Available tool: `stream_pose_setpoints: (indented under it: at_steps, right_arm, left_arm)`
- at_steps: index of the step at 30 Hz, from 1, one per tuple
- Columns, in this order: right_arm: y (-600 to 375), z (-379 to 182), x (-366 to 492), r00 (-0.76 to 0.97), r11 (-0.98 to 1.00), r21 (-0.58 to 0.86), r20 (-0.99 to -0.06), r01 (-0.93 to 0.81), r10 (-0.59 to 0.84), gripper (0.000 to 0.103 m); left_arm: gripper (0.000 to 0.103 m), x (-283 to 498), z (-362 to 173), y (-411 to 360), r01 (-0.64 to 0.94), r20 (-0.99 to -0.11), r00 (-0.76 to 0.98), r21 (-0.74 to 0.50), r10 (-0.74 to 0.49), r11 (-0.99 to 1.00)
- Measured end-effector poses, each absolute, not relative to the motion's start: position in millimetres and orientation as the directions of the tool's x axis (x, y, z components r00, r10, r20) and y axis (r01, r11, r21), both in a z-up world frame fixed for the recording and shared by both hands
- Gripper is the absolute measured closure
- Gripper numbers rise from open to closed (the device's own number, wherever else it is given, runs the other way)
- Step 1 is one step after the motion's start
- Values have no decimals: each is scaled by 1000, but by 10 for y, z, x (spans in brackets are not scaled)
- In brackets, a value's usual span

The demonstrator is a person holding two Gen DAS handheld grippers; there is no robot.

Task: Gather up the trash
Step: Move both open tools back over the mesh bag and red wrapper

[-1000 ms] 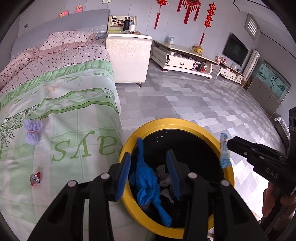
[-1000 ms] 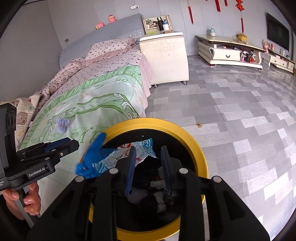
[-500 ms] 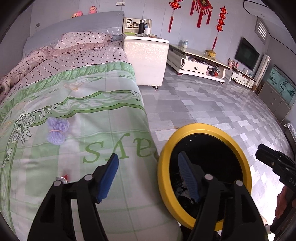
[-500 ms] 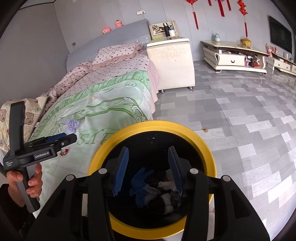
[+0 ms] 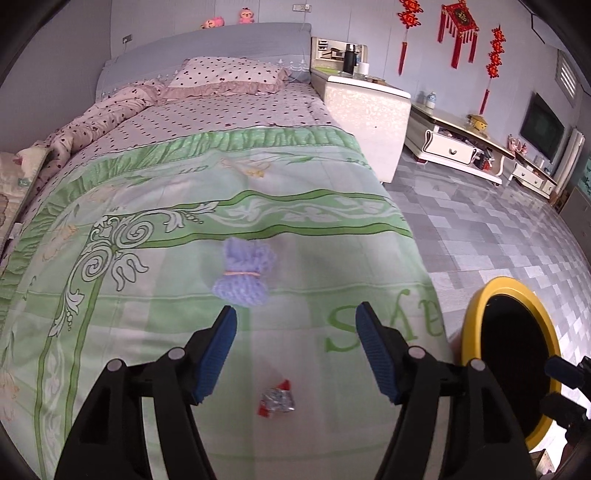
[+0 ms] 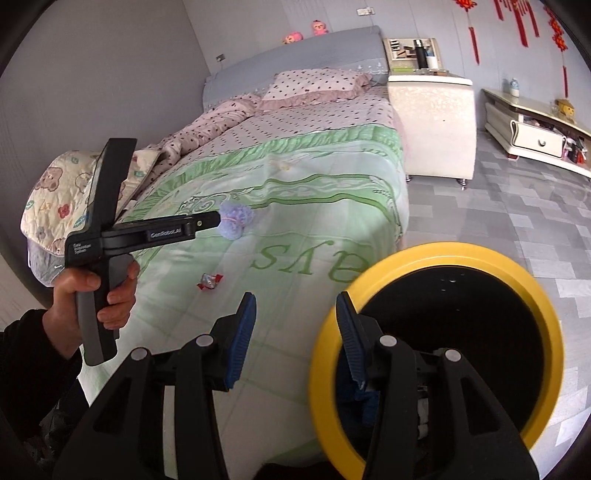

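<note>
I count 2 pieces of trash on the bed (image 5: 110,295): 1 purple yarn bundle (image 5: 244,273) and 1 red-and-silver wrapper (image 5: 277,400). There is 1 yellow-rimmed bin (image 6: 436,347) on the floor beside the bed. I hold 2 tongs, my left tongs (image 5: 295,349) and my right tongs (image 6: 295,338), each with 2 blue-padded fingers spread apart. On the headboard sit 2 pink plush toys (image 5: 243,16). 1 pillow (image 5: 229,74) lies at the head. On the wall hang 3 red ornaments (image 5: 458,27).

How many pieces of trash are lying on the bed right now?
2: a purple yarn bundle mid-blanket, and a red-and-silver wrapper nearer the foot, below the left gripper. Others may be hidden by the arms.
</note>
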State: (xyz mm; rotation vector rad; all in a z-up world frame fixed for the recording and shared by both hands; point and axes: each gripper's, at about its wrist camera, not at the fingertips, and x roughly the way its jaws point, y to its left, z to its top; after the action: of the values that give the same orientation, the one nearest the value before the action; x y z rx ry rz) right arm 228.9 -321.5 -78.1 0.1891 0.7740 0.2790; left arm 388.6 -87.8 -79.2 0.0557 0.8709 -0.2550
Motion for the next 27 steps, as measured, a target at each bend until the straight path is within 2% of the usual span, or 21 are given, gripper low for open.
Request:
stream_pose_setpoints:
  at_steps: [6, 15, 27]
  right_arm:
    - [-2598, -1069, 2623, 611, 917, 303, -684, -259, 399, 60]
    - [-1887, -1396, 2983, 532, 887, 310, -714, -343, 456, 60]
    - [-1445, -1648, 3387, 546, 914, 221, -745, -340, 383, 60]
  left_arm:
    - [39, 4169, -944, -507, 211, -776, 611, -32, -157, 977]
    - [39, 4537, -1130, -293, 201, -785, 592, -74, -182, 977]
    - [39, 4840, -1380, -432, 250, -798, 557, -102, -229, 963]
